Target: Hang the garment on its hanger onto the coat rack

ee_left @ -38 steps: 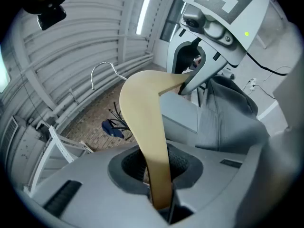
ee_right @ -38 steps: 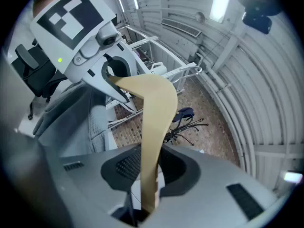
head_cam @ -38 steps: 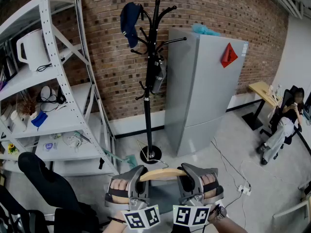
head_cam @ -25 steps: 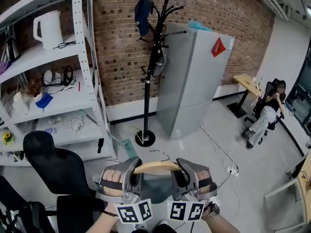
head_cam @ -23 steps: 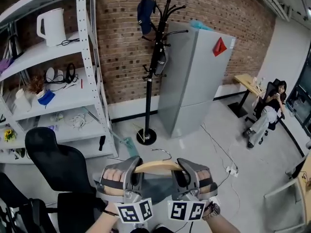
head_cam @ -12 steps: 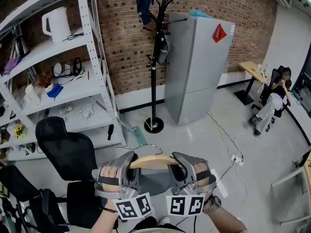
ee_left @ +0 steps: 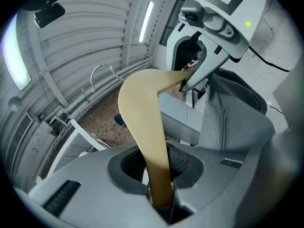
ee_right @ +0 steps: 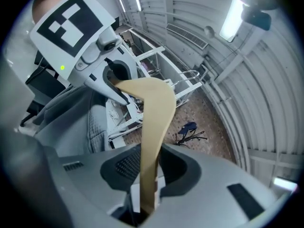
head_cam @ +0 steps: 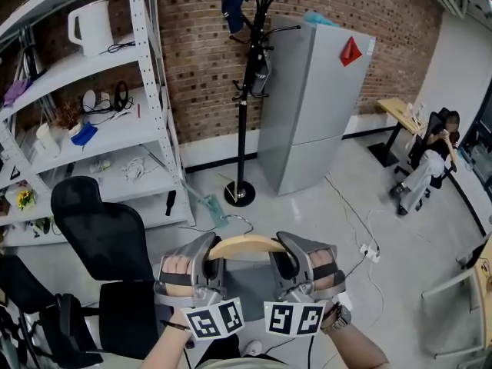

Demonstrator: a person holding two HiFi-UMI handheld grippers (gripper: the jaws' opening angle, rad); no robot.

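**Hanger held in both grippers, coat rack not yet reached**

The left gripper [head_cam: 206,258] was clamped on one arm of the wooden hanger [head_cam: 246,245] and the right gripper [head_cam: 289,257] on the other. Each gripper view showed its jaws drawn narrow, pinching the wood between the pads. The grey garment [head_cam: 246,280] hung from the hanger in the gap between the two grippers. The hanger's metal hook [head_cam: 239,222] stood out from its middle on the side towards the rack.

The coat rack [head_cam: 247,98] stood well apart from the grippers, across the floor against the brick wall. It was between the metal shelving [head_cam: 150,106] and the grey fridge [head_cam: 315,106]. A dark cap [head_cam: 233,3] hung on one upper prong, while other prongs near the top looked free.

The step in hand looked like the carry towards the rack, with the hanging itself not begun. The next move would call for closing the gap and lifting the hanger to the height of a free prong. The hook's open side would have to face that prong and settle over it. Both grips should hold until the hook bears the weight.
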